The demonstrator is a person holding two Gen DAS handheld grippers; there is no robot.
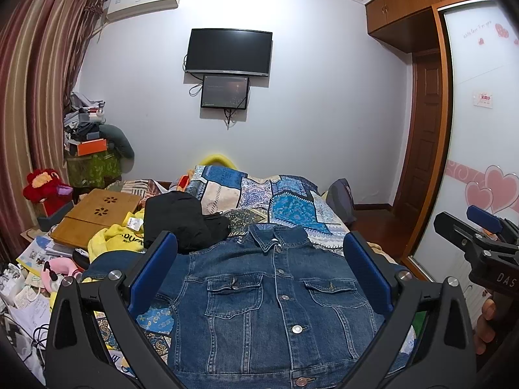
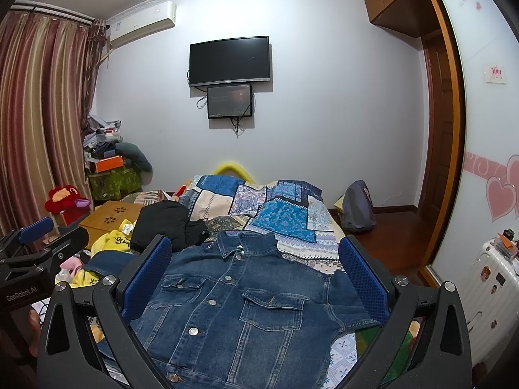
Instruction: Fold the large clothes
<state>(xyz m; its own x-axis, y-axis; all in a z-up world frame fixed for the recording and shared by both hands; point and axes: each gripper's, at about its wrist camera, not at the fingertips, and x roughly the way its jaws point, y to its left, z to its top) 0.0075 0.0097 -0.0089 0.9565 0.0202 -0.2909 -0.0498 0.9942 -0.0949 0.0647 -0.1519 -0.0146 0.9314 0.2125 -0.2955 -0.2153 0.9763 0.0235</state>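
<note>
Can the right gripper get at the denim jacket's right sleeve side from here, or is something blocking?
Probably yes. The right gripper hangs open above the denim jacket, which lies buttoned and flat on the patchwork quilt. Nothing lies on that side of it.

Left gripper (image 1: 259, 259) frame: matte black plastic, 2 curved arms, each with a triangular recess.
Left gripper pads (image 1: 152, 272): blue, flat, rectangular, on the inner faces of the fingers.
Left gripper screws (image 1: 116, 275): 4 round silver screw heads, 2 per arm.
Right gripper (image 2: 254, 262) frame: same black 2-arm build with triangular recesses.
Right gripper pads (image 2: 363, 278): blue, fine dotted texture.
Right gripper screws (image 2: 399, 280): 4 round silver heads.
Markings: white "DAS" lettering on the right gripper body in the left wrist view; white "GenRobot.AI" on the left gripper body in the right wrist view.
Skin: bare fingers (image 1: 486, 317) on the right gripper's handle.
</note>
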